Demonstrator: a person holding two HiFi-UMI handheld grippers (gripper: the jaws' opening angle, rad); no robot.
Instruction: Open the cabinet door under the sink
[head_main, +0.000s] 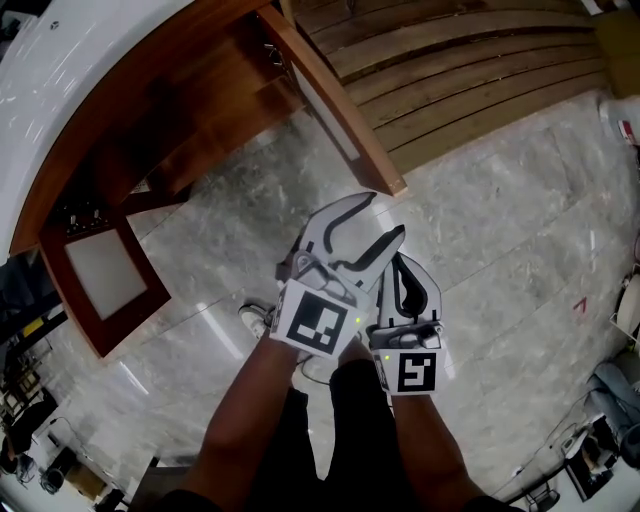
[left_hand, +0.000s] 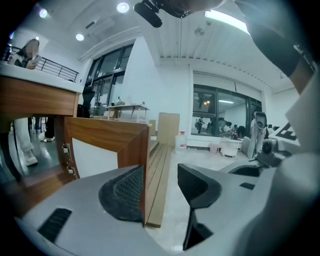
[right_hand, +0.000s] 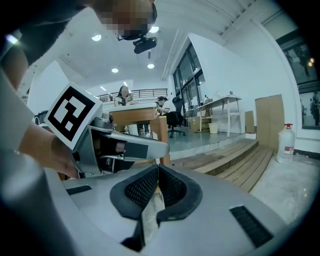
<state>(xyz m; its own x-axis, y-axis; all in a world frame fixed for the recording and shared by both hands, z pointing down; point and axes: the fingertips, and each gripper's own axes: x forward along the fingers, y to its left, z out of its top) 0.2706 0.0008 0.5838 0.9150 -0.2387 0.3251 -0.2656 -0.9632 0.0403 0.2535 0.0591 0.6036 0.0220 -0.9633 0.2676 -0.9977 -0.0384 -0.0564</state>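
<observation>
the cabinet door (head_main: 335, 105) under the white sink counter (head_main: 60, 60) stands swung wide open. in the head view its top edge runs from the cabinet (head_main: 190, 110) front at the upper middle down and to the right, and its free end points at the grippers. in the left gripper view the door (left_hand: 107, 135) stands upright with its free vertical edge facing the camera. a second door (head_main: 105, 270) hangs open at the left, its pale panel showing.

both forearms (head_main: 250, 420) reach up from the bottom edge over the stone floor (head_main: 500, 250), the two grippers close side by side and aimed a little below level. the left gripper (head_main: 385, 218) is ahead, its tips near the door's free corner.

the left gripper's (left_hand: 160, 187) jaws are spread with nothing pinched; the door's edge shows just beyond the left pad (left_hand: 125, 192), and whether they touch cannot be told. the right gripper (head_main: 398, 262) has its jaws pressed together, and in its own view (right_hand: 158, 172) they hold nothing. wooden steps (head_main: 460, 60) lie beyond.
</observation>
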